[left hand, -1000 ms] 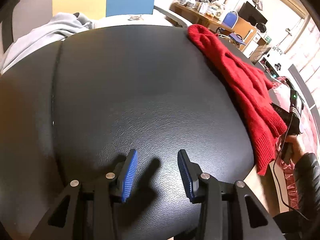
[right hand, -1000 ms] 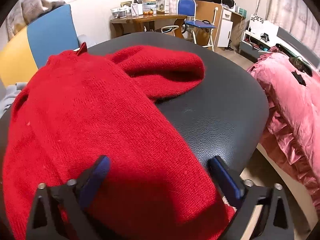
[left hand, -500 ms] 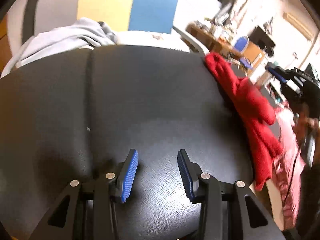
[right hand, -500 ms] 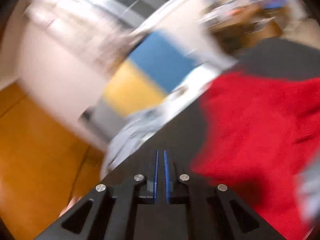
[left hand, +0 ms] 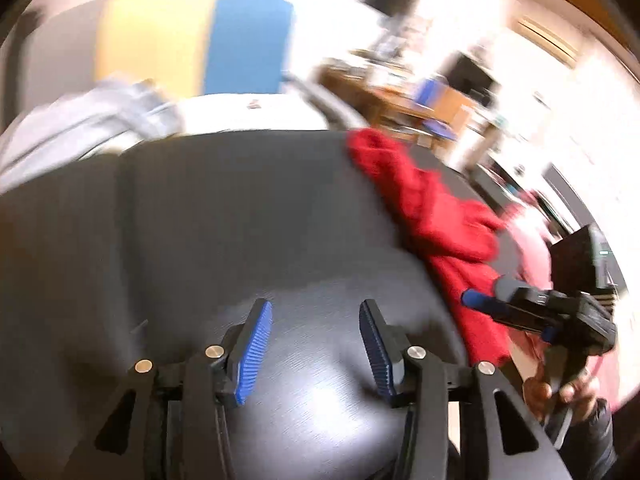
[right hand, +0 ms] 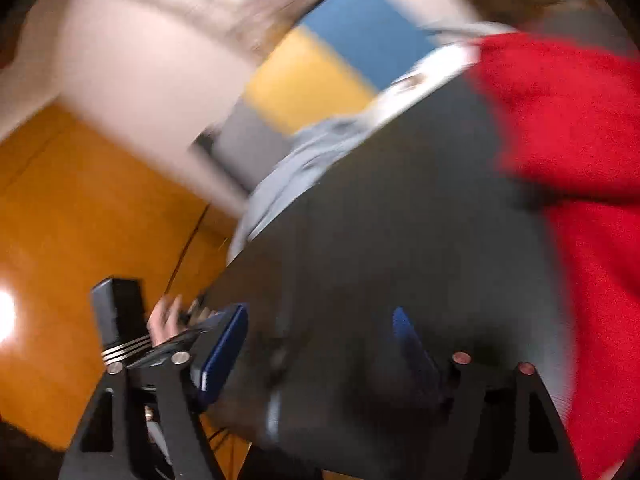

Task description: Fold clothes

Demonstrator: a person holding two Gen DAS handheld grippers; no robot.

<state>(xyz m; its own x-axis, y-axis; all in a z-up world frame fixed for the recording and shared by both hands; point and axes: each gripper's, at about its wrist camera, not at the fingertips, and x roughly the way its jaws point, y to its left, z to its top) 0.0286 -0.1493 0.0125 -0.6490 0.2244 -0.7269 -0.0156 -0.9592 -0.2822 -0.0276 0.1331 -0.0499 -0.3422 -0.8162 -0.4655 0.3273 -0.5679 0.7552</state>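
Note:
A red knitted sweater (left hand: 432, 216) lies bunched along the right side of the black padded table (left hand: 248, 216). My left gripper (left hand: 316, 320) hovers open over bare table, left of the sweater, with nothing between its blue pads. My right gripper (right hand: 320, 332) is also open and empty over the table's black surface (right hand: 400, 220), and the sweater (right hand: 580, 160) lies to its right. In the left wrist view the right gripper (left hand: 510, 315) sits at the sweater's near end, held by a hand (left hand: 560, 388). Both views are motion-blurred.
A pale grey garment (left hand: 80, 128) lies at the table's far left edge, also visible in the right wrist view (right hand: 288, 168). Behind it stands a yellow and blue panel (left hand: 200, 40). Pink bedding (left hand: 528, 240) lies beyond the sweater. Orange floor (right hand: 80, 220) shows past the table's left edge.
The right gripper, shut half a second ago, now stands open and has swung left off the sweater. The left gripper has stayed open, and its view has tilted upward.

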